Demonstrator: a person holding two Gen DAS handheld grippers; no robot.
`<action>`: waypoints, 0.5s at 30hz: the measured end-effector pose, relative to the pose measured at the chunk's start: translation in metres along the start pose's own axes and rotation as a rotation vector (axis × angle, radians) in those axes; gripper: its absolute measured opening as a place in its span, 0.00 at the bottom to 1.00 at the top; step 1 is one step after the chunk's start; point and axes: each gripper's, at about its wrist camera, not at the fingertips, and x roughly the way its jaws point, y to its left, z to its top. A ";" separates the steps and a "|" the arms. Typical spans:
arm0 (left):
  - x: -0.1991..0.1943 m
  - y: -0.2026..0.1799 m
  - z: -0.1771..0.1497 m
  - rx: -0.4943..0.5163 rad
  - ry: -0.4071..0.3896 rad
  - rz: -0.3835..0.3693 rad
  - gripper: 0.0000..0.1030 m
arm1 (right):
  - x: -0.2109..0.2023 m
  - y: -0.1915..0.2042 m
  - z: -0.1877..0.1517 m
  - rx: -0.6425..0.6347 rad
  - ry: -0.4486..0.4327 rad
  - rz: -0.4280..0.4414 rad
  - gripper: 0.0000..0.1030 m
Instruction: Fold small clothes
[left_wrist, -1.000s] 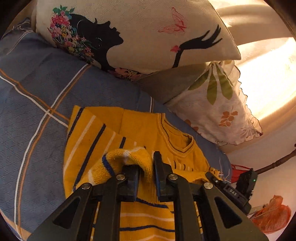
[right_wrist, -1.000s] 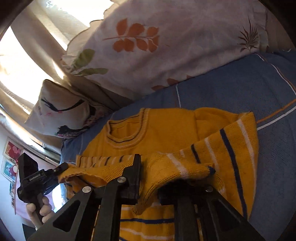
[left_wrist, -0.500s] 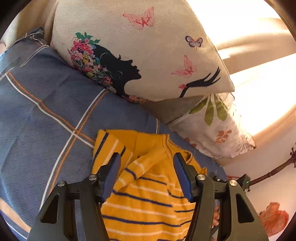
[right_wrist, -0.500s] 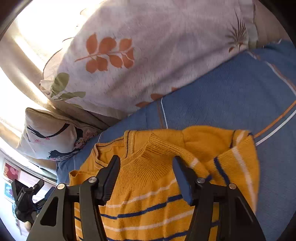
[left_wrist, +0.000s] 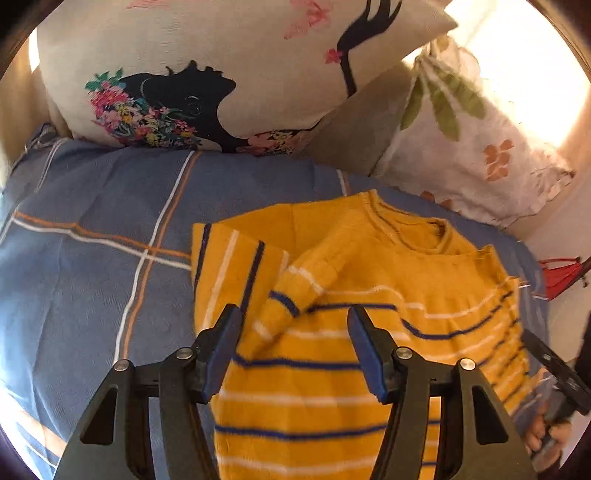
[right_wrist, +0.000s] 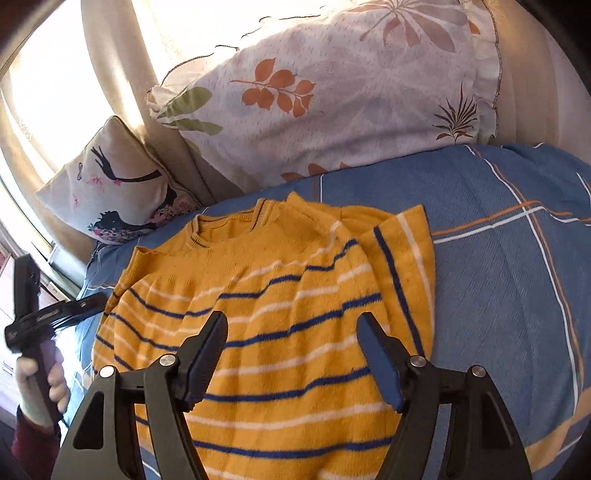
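A small yellow knit sweater (left_wrist: 369, 295) with blue and white stripes lies flat on the blue checked bedspread (left_wrist: 92, 258), neck toward the pillows. Both its sleeves are folded in across its chest. My left gripper (left_wrist: 293, 325) is open and empty, held just above the folded left sleeve (left_wrist: 291, 295). In the right wrist view the sweater (right_wrist: 277, 332) fills the middle. My right gripper (right_wrist: 291, 332) is open and empty above the sweater's striped body. The other hand-held gripper shows at the left edge of the right wrist view (right_wrist: 44, 317).
A cream pillow (left_wrist: 229, 74) printed with a black silhouette and flowers stands behind the sweater. A white leaf-print pillow (right_wrist: 332, 92) leans beside it. A bright curtained window (right_wrist: 44, 74) lies behind. Bare bedspread (right_wrist: 517, 277) lies on the sweater's right.
Both grippers let go of the sleeve cuffs, opened wide and pulled back. The sleeves now lie folded over the sweater's chest.
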 end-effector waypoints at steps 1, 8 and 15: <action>0.013 -0.002 0.006 0.018 0.020 0.067 0.57 | -0.003 0.001 -0.004 0.004 0.002 0.005 0.75; 0.014 0.037 0.029 -0.110 -0.012 0.103 0.57 | -0.033 -0.012 -0.015 0.002 -0.023 -0.025 0.75; -0.056 0.065 -0.039 -0.141 -0.060 -0.038 0.57 | -0.044 -0.040 -0.032 0.066 -0.015 0.023 0.76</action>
